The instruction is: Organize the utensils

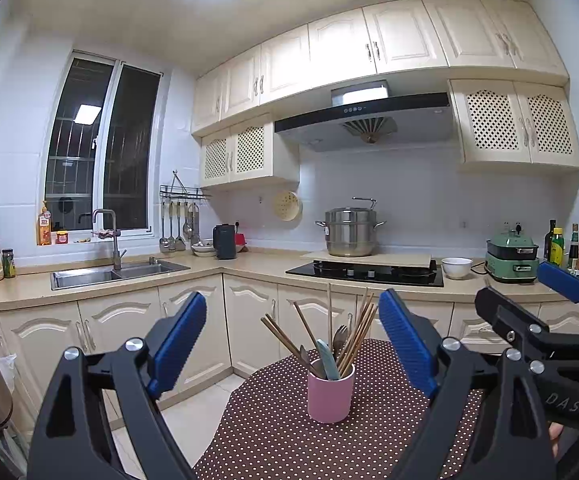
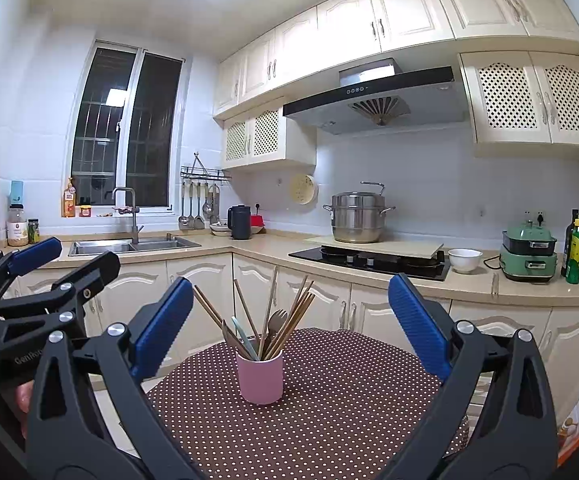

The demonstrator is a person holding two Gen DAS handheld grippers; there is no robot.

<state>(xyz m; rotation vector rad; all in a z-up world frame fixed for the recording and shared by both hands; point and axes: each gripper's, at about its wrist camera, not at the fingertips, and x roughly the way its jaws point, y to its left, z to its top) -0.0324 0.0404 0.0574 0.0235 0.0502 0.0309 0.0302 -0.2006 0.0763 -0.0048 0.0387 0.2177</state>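
A pink cup (image 1: pixel 330 394) (image 2: pixel 260 376) stands upright on a brown polka-dot table (image 1: pixel 273 432) (image 2: pixel 329 412). It holds several wooden chopsticks (image 1: pixel 355 330) (image 2: pixel 293 320), a pale green utensil (image 1: pixel 326 354) (image 2: pixel 244 338) and a metal fork (image 1: pixel 340 336) (image 2: pixel 278 320). My left gripper (image 1: pixel 291 330) hovers open before the cup, level, nothing between its blue pads (image 1: pixel 181 338). My right gripper (image 2: pixel 289 316) is likewise open and empty, short of the cup. Each gripper shows at the other view's edge: the right gripper (image 1: pixel 545 312), the left gripper (image 2: pixel 29 276).
Behind the table runs an L-shaped counter with a sink (image 1: pixel 117 274) (image 2: pixel 133 246), a hob (image 1: pixel 365 272) carrying a steel pot (image 1: pixel 349 232) (image 2: pixel 357 218), a white bowl (image 1: pixel 456 267), a green cooker (image 1: pixel 512 256) and bottles (image 1: pixel 569 246). Ladles hang on a wall rack (image 1: pixel 179 224).
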